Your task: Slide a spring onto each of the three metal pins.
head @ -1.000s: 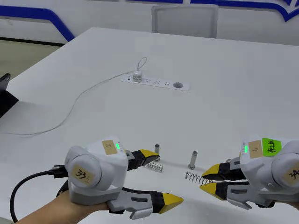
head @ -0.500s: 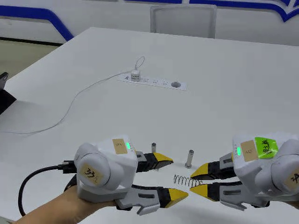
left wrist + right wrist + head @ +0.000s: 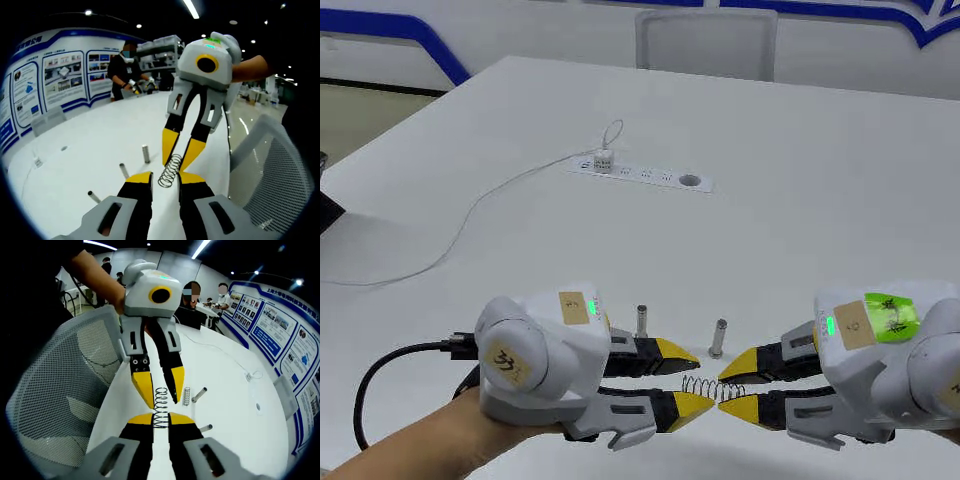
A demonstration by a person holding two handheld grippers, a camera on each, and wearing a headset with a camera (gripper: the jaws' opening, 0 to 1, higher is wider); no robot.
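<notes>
A small steel spring (image 3: 704,388) hangs level between the two grippers, above the white table (image 3: 790,230). My right gripper (image 3: 722,390) is shut on one end of it (image 3: 160,410). My left gripper (image 3: 700,380) is open, its yellow fingertips (image 3: 141,178) on either side of the spring's free end (image 3: 170,171). Two upright metal pins (image 3: 642,320) (image 3: 719,338) stand just behind the jaws. The left gripper view has three pins (image 3: 145,153) (image 3: 123,171) (image 3: 94,196). A second spring (image 3: 187,395) lies on the table by a pin (image 3: 199,394).
A white power strip (image 3: 638,173) with a plugged-in charger (image 3: 603,160) and a long cable (image 3: 470,215) lies farther back. A grey chair (image 3: 705,40) stands at the table's far edge. A mesh chair (image 3: 65,390) is close to the near edge.
My left gripper has moved right and narrowed its jaws around the spring's free end. My right gripper has carried the spring leftward to meet it.
</notes>
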